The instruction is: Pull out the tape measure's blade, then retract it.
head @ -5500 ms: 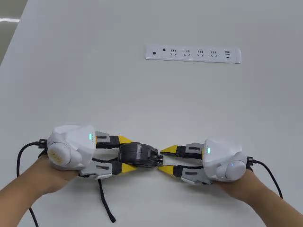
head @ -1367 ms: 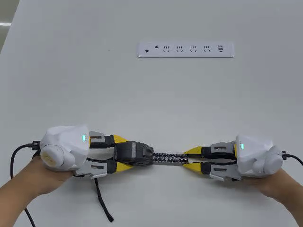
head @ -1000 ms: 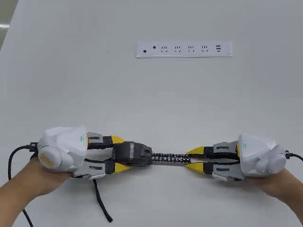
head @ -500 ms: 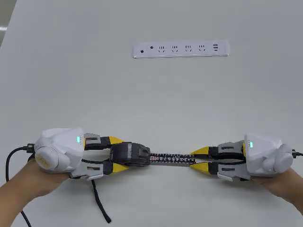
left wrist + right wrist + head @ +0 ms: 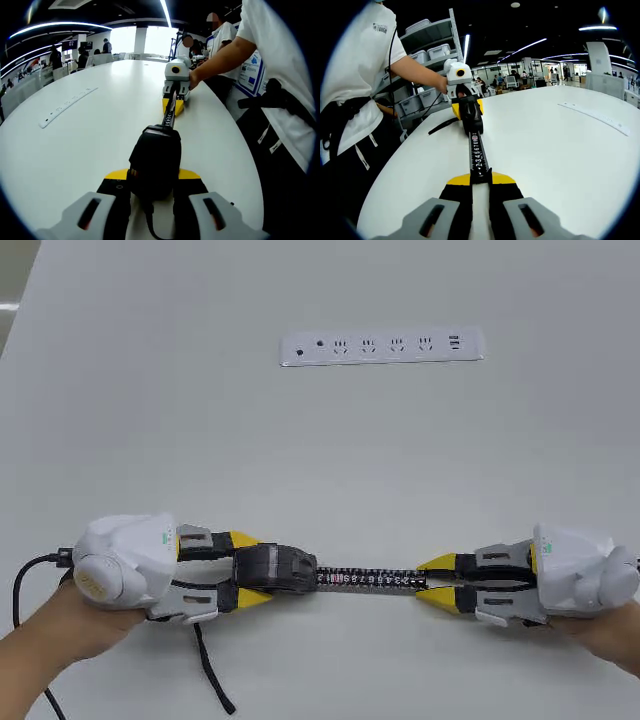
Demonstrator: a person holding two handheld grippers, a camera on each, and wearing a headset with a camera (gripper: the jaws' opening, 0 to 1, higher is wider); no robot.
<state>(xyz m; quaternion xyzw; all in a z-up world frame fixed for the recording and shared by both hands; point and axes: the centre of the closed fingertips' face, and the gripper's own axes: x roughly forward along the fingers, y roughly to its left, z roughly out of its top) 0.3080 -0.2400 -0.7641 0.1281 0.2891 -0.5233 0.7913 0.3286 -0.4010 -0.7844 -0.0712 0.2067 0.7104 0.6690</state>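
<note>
A black tape measure case [image 5: 274, 568] sits on the white table, clamped between the yellow tips of my left gripper [image 5: 248, 568]. In the left gripper view the case [image 5: 155, 162] fills the space between the jaws. Its black blade [image 5: 368, 579] with white numbers runs right to my right gripper [image 5: 432, 582], which is shut on the blade's end. The right gripper view shows the blade [image 5: 476, 155] stretching from my closed jaws to the case [image 5: 470, 115]. A black wrist strap [image 5: 207, 668] trails from the case toward the table's near edge.
A white power strip [image 5: 382, 346] lies flat at the far middle of the table [image 5: 200, 440]. A black cable [image 5: 25, 585] leaves the left gripper's back. The person's body stands close along the table edge in both gripper views.
My right gripper has slid further right with the blade's end, so more of the blade is out of the case. The left gripper and case stayed almost where they were.
</note>
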